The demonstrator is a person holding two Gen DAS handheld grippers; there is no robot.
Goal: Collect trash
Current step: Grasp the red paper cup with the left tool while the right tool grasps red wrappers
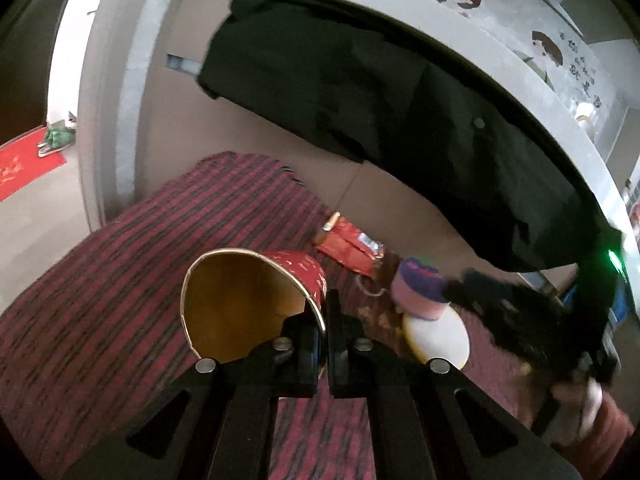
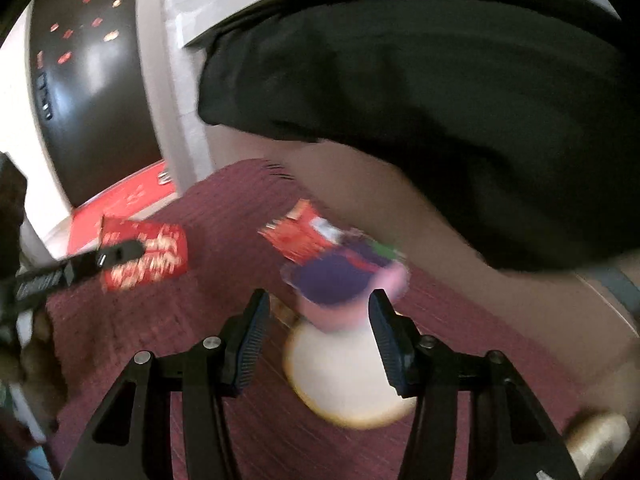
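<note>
Left wrist view: left gripper (image 1: 325,320) w/ black plastic fingers is clenched on the thin rim of a red paper cup with gold print and a tan inside (image 1: 256,304), one pad inside the wall, one outside, cup lifted on its side over a dark red and black striped woven rug (image 1: 120,264). Beyond lies a crinkled red foil snack wrapper (image 1: 348,244) on the rug edge, near a pink and purple plastic tub on a round white lid (image 1: 424,300). Black cloth (image 1: 380,92) hangs off a grey ledge. Right wrist view (blurred): right gripper (image 2: 318,332) stands released, ribbed pads spread wide, apart from the pink/purple tub (image 2: 340,284) seen between them; cup (image 2: 148,252) at left in the other gripper, wrapper (image 2: 300,236) behind the tub.
</note>
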